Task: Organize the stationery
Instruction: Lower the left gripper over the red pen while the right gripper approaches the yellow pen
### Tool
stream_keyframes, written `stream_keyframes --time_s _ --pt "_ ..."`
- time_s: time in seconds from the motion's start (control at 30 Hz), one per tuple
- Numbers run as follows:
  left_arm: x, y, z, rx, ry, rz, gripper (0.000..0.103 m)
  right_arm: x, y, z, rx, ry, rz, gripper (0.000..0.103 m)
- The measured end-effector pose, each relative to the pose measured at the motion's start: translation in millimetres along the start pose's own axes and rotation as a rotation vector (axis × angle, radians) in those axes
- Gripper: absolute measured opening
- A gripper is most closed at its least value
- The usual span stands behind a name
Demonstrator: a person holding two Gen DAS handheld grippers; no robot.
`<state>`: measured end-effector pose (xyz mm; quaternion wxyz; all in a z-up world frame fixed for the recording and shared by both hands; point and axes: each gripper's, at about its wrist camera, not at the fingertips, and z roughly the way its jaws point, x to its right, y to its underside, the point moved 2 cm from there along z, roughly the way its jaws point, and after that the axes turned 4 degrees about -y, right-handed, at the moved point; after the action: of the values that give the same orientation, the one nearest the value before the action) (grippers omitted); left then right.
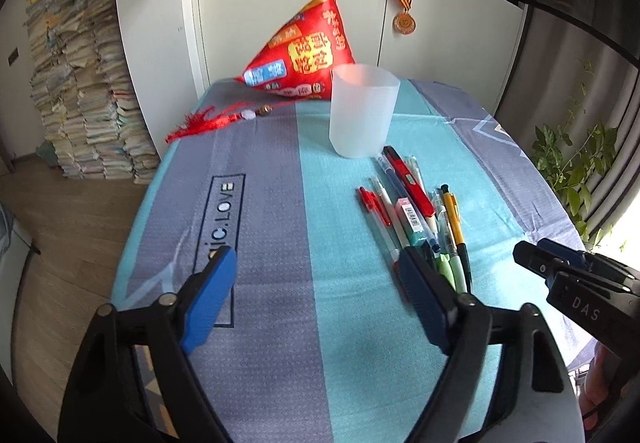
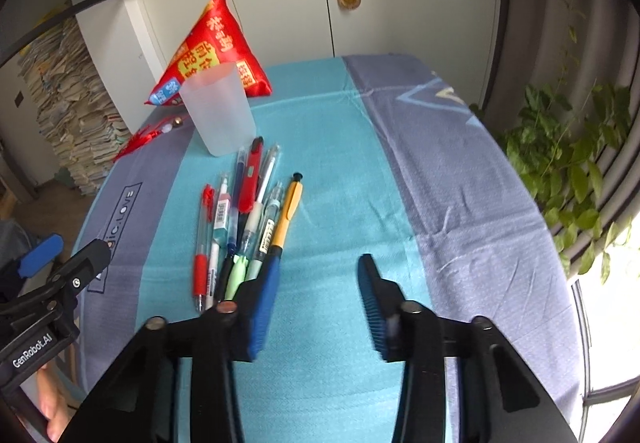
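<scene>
Blue-grey and turquoise cloth covers the table, printed "LOVE" on the left stripe. Stacked papers tower by the wall, then a red pouch with yellow Chinese characters, a frosted cup and a medal on the cupboard door. Pens lie bundled just in front of the cup. Left gripper, marked "GenRobot.AI", hangs with jaws apart, nothing between, pens at its right finger. Right gripper, lettered "DAS", jaws parted over bare cloth, pens beside its left finger. Leafy plant far right.
</scene>
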<state>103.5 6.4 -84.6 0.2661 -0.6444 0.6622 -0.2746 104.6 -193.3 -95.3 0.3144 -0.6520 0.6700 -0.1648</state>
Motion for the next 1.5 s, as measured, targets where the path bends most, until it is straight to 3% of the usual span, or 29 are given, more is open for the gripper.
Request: stream_keyframes --time_s 0.43,0.77,1.07,1.5 --pt "17.5 -1.5 30.4 -0.066 0.075 0.026 0.073 -6.3 -12.8 47.0 -0.078 -0.037 0.012 0.033" --pt "40.4 1.3 57.6 -0.128 0.045 0.096 0.070 -6.9 -14.5 61.3 -0.096 -0.020 -0.006 0.033" --pt "31.5 2.6 65.1 -0.151 0.015 0.072 0.071 -7.7 -15.2 63.1 -0.097 -0.054 0.001 0.033" --pt "34.9 -1.5 69.3 -0.157 0.012 0.053 0.070 -12.7 -13.3 62.4 -0.097 -0.021 -0.034 0.033"
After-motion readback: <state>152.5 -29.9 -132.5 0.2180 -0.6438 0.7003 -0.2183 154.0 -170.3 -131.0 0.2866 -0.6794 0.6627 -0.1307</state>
